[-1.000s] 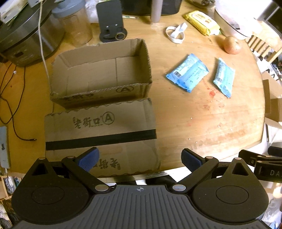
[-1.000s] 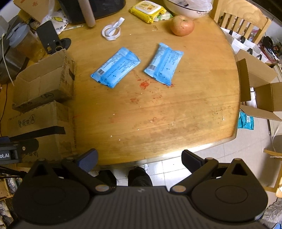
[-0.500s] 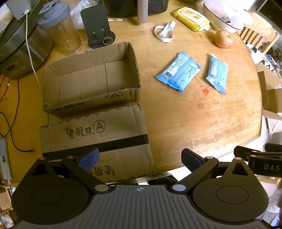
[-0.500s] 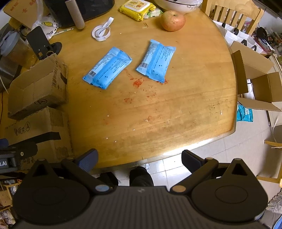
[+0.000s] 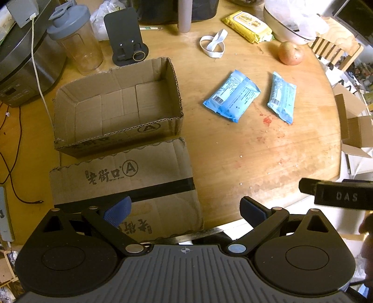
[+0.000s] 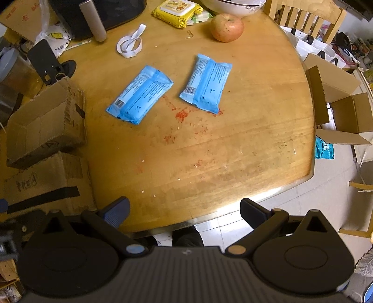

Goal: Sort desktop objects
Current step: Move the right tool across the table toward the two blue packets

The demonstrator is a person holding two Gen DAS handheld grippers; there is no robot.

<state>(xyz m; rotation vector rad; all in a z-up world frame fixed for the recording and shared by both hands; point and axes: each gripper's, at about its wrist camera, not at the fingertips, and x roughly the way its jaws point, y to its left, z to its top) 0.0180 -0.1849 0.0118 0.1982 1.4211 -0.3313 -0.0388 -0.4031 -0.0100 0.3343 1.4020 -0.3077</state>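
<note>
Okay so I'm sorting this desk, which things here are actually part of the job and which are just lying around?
Part of the job:
- left blue packet
- right blue packet
- open cardboard box
- left gripper and right gripper, both open and empty

Probably just lying about:
- apple
- yellow wipes pack
- white strap loop
- blender cup
- phone stand
</note>
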